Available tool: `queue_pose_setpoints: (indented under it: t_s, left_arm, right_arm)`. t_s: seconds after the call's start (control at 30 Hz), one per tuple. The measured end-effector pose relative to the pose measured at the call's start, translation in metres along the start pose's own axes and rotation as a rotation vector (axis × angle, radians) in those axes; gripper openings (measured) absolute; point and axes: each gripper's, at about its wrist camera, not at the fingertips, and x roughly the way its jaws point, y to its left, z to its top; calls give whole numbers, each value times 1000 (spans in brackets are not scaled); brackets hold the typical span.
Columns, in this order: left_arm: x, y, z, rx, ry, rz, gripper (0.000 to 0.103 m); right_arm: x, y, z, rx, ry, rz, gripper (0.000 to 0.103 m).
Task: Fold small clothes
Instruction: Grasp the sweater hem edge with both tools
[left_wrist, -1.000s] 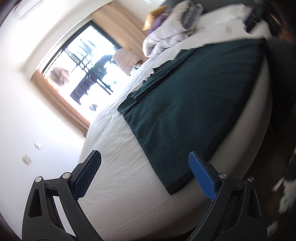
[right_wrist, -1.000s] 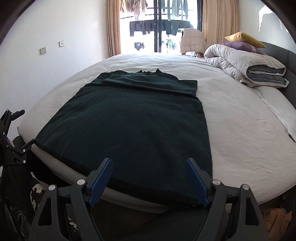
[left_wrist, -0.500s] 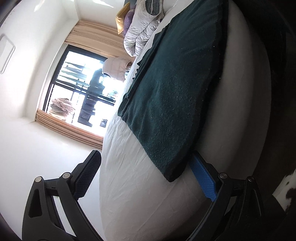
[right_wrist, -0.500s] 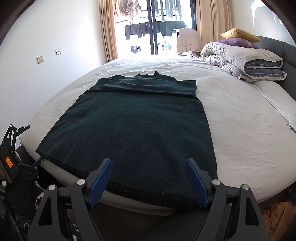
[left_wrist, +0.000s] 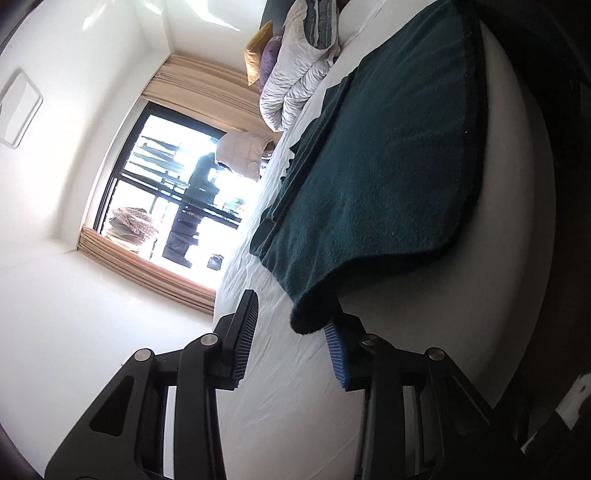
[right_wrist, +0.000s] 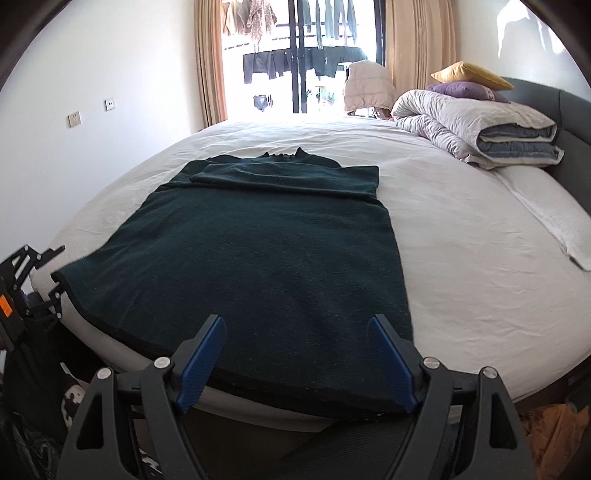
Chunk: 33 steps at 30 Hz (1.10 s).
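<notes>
Left gripper (left_wrist: 291, 332) parted around hem corner of dark green sweater (right_wrist: 266, 258), not clamped. Right gripper (right_wrist: 295, 365) spread wide above near hem. Sweater laid at bed (right_wrist: 461, 258) near edge; sleeves folded across, body fold left.

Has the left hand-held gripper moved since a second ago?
Yes. The left hand-held gripper has closed in on the sweater's near corner, rolling as the window tilted.

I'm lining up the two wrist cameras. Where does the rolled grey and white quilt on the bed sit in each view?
Left wrist: the rolled grey and white quilt lies top centre, tipped sideways, above the dark green knitted garment.
Right wrist: it lies upper right, beyond the garment.
Shared landmark: the yellow pillow beside the quilt.
</notes>
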Motion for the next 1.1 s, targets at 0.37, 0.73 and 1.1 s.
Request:
queue_pose_setpoints:
  t_s: [0.37,0.73,1.1]
  left_arm:
    - [6,-2,14,-25,-46,-166,10]
    - [34,69,14,-465,37,-285,5]
    - [27,85,5,-584,55,-294,5]
  right_arm:
    - [-36,-15,-9,-274,13,-136,81]
    - [-9,21,-52,-815,109,-259,63]
    - [19,35,-70,-986,222,-281,51]
